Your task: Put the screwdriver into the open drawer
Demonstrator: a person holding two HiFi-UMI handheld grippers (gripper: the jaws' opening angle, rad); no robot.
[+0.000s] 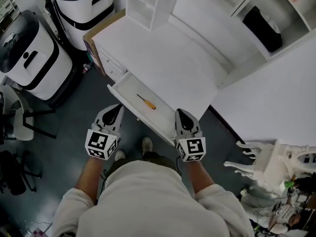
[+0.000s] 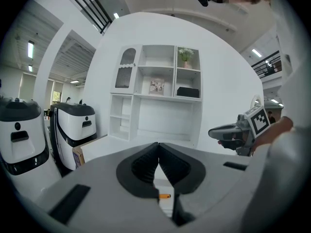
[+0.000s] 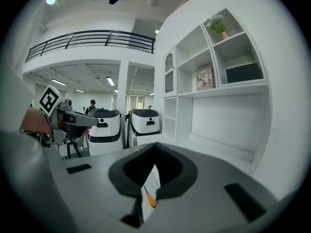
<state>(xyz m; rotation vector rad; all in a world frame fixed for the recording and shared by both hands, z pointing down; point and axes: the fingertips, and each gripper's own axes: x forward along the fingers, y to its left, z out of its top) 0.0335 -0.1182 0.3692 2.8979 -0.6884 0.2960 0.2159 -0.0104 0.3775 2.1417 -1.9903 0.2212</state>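
We hold the left gripper [image 1: 116,108] and right gripper [image 1: 181,113] closed and empty near the drawer [image 1: 129,85] — a nudge to its front could roll the screwdriver [image 1: 147,102] lying inside.

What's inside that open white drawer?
A slim screwdriver with an orange handle lies on the white drawer's bare floor. The drawer's back end sits under the white desk top, so anything there is hidden.

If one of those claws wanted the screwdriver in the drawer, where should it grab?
Probably the orange handle, from straight above, jaws across it: the screwdriver lies flat in the open drawer, and its metal shaft is very thin.
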